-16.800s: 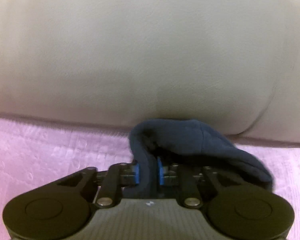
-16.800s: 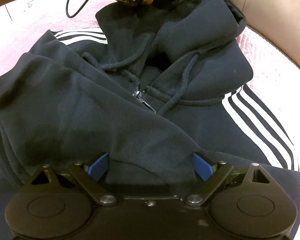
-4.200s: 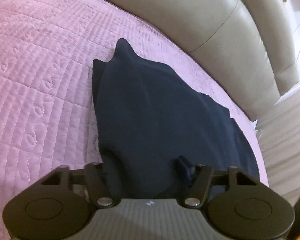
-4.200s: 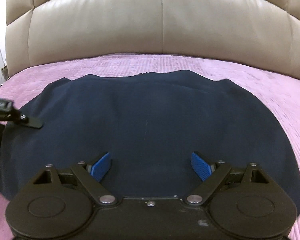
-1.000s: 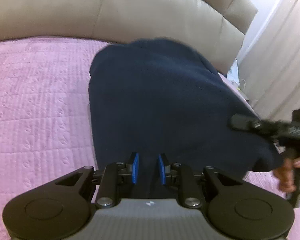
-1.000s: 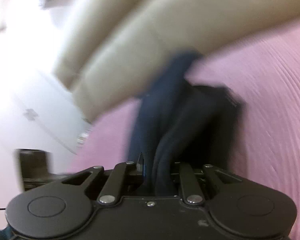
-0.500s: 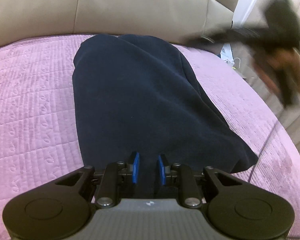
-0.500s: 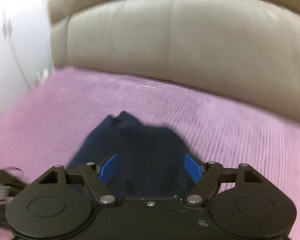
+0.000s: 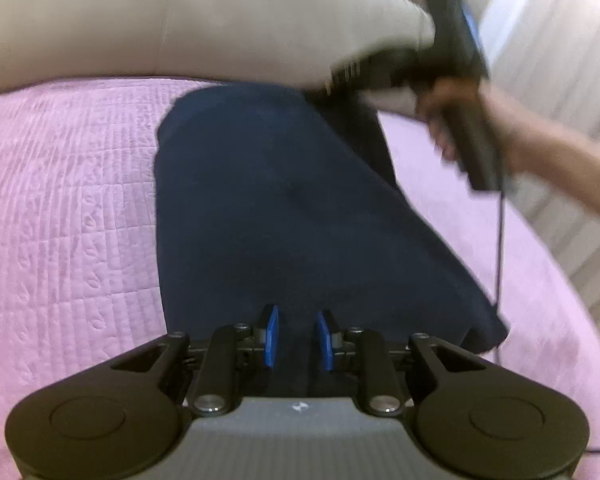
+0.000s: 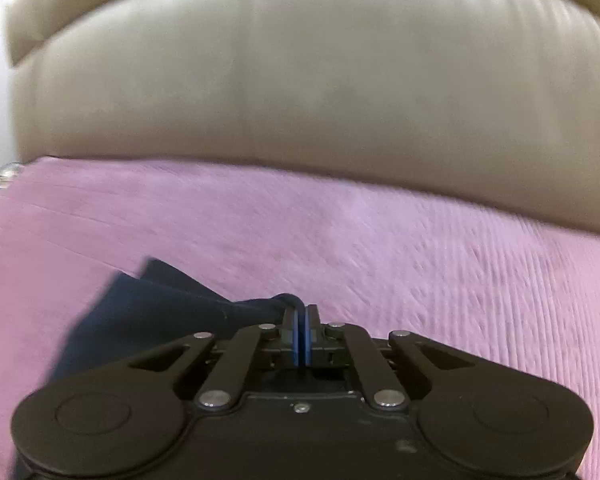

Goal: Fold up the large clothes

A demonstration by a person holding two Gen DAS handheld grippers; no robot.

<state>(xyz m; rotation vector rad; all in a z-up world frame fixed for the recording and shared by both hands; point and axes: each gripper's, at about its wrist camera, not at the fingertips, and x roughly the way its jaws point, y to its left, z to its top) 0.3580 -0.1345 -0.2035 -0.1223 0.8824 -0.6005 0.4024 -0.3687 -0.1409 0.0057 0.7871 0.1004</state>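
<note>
The folded navy hoodie lies on the pink quilted bedspread. My left gripper is shut on the hoodie's near edge, with cloth between its blue pads. My right gripper has its blue pads pressed together at the far right corner of the hoodie; navy cloth bunches just in front of them. In the left wrist view the right gripper shows blurred in a hand over the hoodie's far end.
The beige padded headboard runs along the far side of the bed. Light curtains hang on the right. A black cable trails from the right gripper across the bedspread.
My right gripper has closed its pads and dropped to the hoodie's far corner. My left gripper stays shut on the near edge. The right hand has swung left over the hoodie.
</note>
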